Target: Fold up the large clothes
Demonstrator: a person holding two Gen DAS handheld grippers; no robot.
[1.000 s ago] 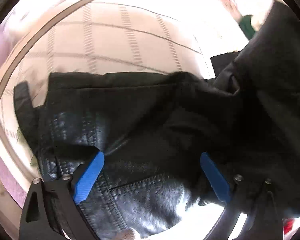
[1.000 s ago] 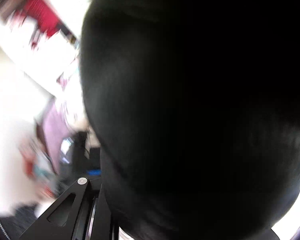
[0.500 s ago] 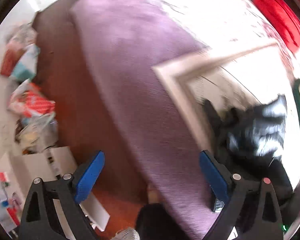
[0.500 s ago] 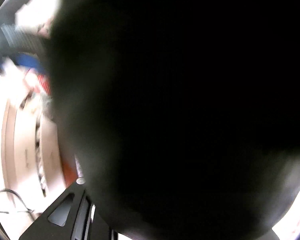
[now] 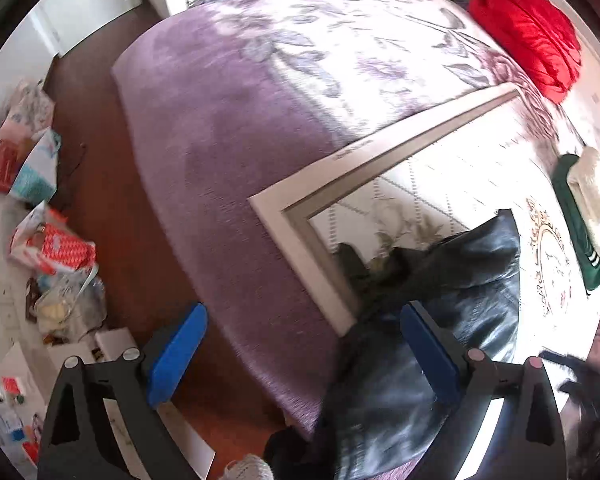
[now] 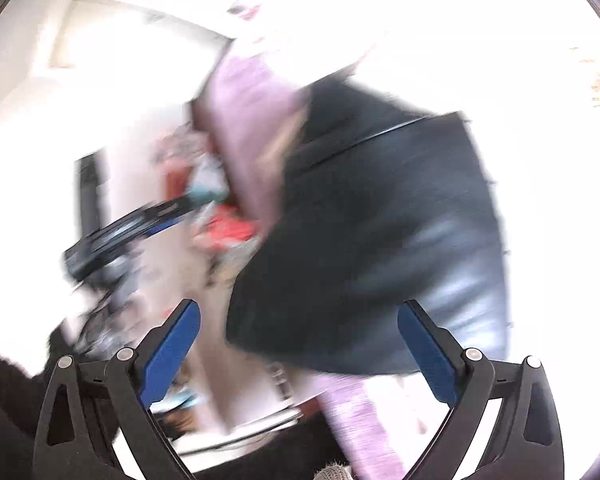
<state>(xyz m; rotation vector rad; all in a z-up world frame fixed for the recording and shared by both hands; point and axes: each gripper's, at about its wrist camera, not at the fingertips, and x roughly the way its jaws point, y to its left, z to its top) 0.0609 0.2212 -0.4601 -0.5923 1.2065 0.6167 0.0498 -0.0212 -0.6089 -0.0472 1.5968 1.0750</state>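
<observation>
Fig.: left claw (image 5: 300, 350) & right claw (image 6: 298, 342) both spread wide, holding nothing. Black jacket (image 5: 452, 320) lies on bed ahead-right of left claw, hem hanging off edge. Next: grab hem corners w/ both, pull flat before folding.

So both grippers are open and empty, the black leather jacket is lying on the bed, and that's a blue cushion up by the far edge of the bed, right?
Not quite: the cushion is red, not blue, as the left wrist view shows. The rest holds: the left gripper and right gripper are both open and empty, and the black leather jacket lies on the bed.
</observation>
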